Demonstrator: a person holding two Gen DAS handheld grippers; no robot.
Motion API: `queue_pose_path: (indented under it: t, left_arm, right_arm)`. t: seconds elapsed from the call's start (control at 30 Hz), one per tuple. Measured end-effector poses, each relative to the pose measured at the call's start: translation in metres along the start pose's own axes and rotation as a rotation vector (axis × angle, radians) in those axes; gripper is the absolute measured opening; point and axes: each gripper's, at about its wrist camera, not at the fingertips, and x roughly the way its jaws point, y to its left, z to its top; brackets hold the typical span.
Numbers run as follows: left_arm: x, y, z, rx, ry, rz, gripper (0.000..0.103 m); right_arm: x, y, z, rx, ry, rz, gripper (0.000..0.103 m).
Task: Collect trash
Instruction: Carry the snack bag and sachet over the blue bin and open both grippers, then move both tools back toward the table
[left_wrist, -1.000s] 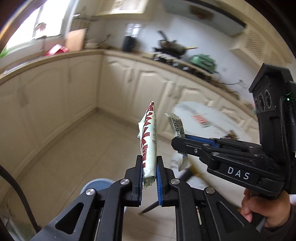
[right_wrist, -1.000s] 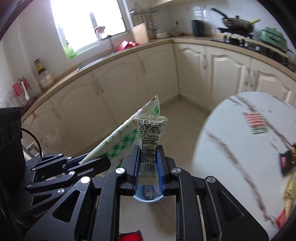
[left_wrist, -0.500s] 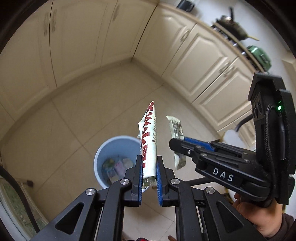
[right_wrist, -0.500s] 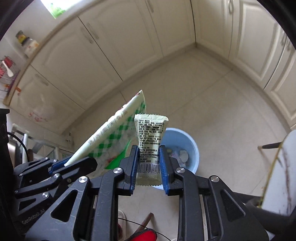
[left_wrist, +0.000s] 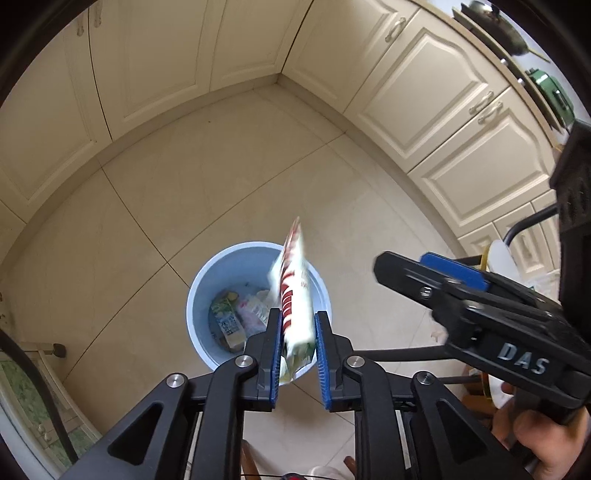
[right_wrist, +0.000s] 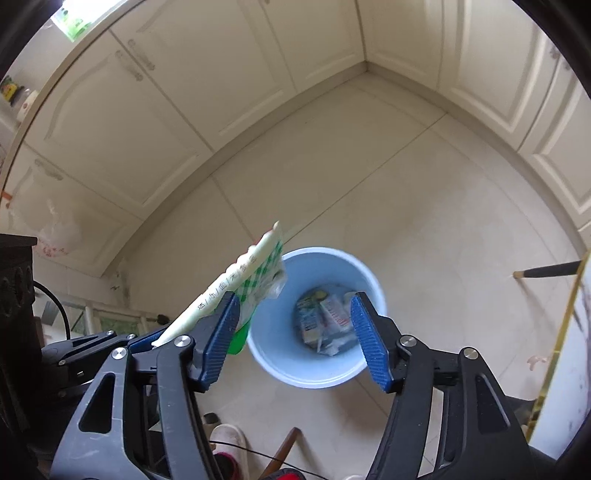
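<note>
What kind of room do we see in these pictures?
Most likely a home kitchen. Cream cabinet doors run along two walls and meet in a corner, a dark pan and a green pot stand on the counter above them, and a blue trash bin stands on the tiled floor.

Left tool (left_wrist: 297, 354): pointed steeply downward; its jaws have just been opening, and a packet (left_wrist: 295, 295) sits between the blue pads (left_wrist: 274, 354), close against the left one with a gap at the right one.

Right tool (right_wrist: 295, 339): pointed steeply downward, just beside the left tool; its jaws have just been opening and stand wide apart with nothing between them. A hand (left_wrist: 535, 439) grips its handle from below.
</note>
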Motion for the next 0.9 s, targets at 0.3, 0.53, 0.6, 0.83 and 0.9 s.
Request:
queue_pose_path:
  t: [0.3,0.53,0.6,0.83,0.9]
  left_arm:
    - [-0.049,-0.025,0.005,0.0,-0.117,0.062,0.056]
    - [-0.14,-0.058,-0.011,0.044,-0.323,0.17,0.072]
    - [-0.163,-0.074,-0.021,0.054,-0.383,0.172,0.076]
    - [-0.233,-0.139,-0.073,0.093,-0.58,0.166,0.088]
    - [-0.251,-0.162,-0.103,0.109,-0.627,0.166,0.092]
  right_arm:
    - [-0.042,0.008,0.0,0.006,-0.067,0.018,0.062]
    - [-0.126,0.046,-0.011,-0.061,-0.23,0.036,0.075]
    - [-0.161,0.056,-0.019,-0.087,-0.294,0.031,0.082]
    - [-0.277,0.075,-0.063,-0.136,-0.497,-0.036,0.099]
    - [-0.312,0.075,-0.082,-0.139,-0.563,-0.072,0.101]
